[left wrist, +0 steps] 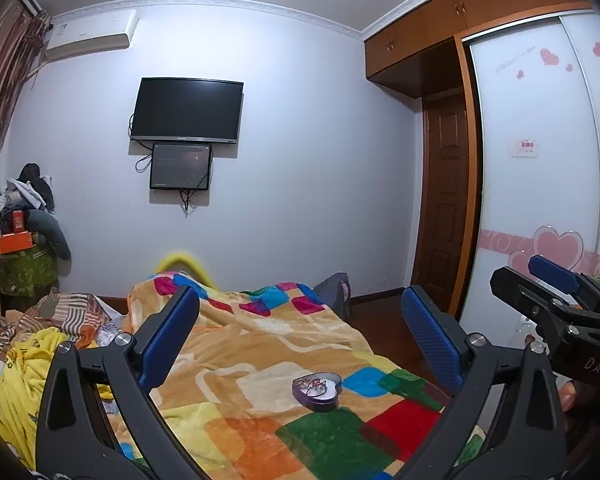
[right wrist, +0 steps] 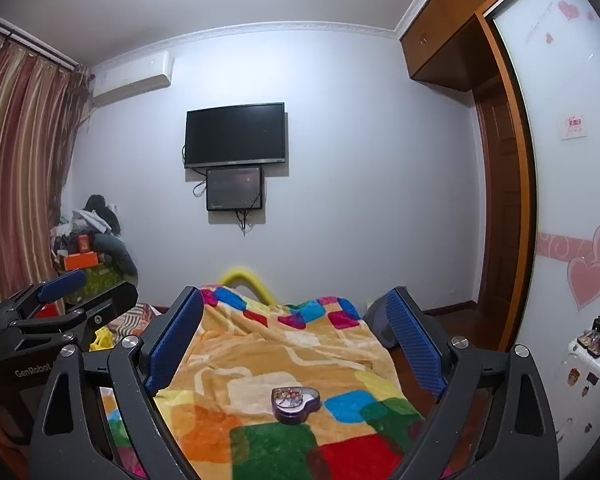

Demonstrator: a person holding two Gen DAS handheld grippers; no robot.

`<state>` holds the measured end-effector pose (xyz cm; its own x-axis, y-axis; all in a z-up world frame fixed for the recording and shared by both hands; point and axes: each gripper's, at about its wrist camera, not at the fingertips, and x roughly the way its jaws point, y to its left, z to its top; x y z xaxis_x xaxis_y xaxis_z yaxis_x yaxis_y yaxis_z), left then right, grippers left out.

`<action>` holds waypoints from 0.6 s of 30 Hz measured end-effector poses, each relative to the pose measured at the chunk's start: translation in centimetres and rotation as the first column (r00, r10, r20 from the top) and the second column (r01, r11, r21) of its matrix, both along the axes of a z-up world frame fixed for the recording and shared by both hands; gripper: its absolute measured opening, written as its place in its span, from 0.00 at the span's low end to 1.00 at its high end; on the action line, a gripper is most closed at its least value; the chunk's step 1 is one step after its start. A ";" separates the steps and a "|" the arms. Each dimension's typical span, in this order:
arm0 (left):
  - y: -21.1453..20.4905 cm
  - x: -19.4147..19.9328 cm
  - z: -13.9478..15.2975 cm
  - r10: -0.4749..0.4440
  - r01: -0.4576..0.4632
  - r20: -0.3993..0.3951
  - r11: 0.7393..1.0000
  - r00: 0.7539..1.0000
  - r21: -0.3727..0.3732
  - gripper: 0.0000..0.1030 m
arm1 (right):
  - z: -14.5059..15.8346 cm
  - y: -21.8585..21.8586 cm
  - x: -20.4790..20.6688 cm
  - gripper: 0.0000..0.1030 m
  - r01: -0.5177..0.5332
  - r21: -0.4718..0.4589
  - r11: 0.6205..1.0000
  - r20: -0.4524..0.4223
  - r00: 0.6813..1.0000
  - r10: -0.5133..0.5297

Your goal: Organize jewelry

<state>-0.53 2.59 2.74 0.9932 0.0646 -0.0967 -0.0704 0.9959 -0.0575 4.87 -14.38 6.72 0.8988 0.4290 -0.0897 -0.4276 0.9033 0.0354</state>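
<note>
Purple heart-shaped tin [left wrist: 317, 391] sits on a tan blanket [left wrist: 260, 344] with multicoloured squares; striped curtains [right wrist: 20, 160] at nine o'clock.

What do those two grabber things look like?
Both the left gripper and the right gripper have black, angular frames with silver screws and two flat blue ribbed fingers. White letters are printed on the black bodies: "DAS" on one, "GenRobot" on the other.

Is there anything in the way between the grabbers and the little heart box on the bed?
No, nothing visible blocks it. The heart-shaped box sits alone on the colourful blanket, with only bare blanket in front of it. The left gripper and right gripper are both open above the bed.
</note>
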 end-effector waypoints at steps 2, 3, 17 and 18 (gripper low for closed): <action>0.0 -0.1 -0.2 0.004 -0.004 -0.005 1.000 1.000 0.002 0.99 | -0.2 -0.2 -0.2 0.88 0.001 -0.003 1.000 -0.004 1.000 -0.001; 0.0 -0.1 -0.3 0.004 -0.004 -0.007 1.000 1.000 0.001 0.99 | -0.4 -0.4 -0.4 0.88 0.001 -0.002 1.000 -0.009 1.000 -0.001; -0.1 0.7 -0.9 -0.003 0.003 -0.038 1.000 0.999 0.003 0.99 | -1.1 -1.4 -0.6 0.88 -0.001 -0.010 1.000 -0.056 0.998 0.001; -0.1 0.7 -0.9 -0.003 0.003 -0.038 1.000 0.999 0.002 0.99 | -1.1 -1.4 -0.6 0.88 0.000 -0.011 1.000 -0.057 0.998 -0.001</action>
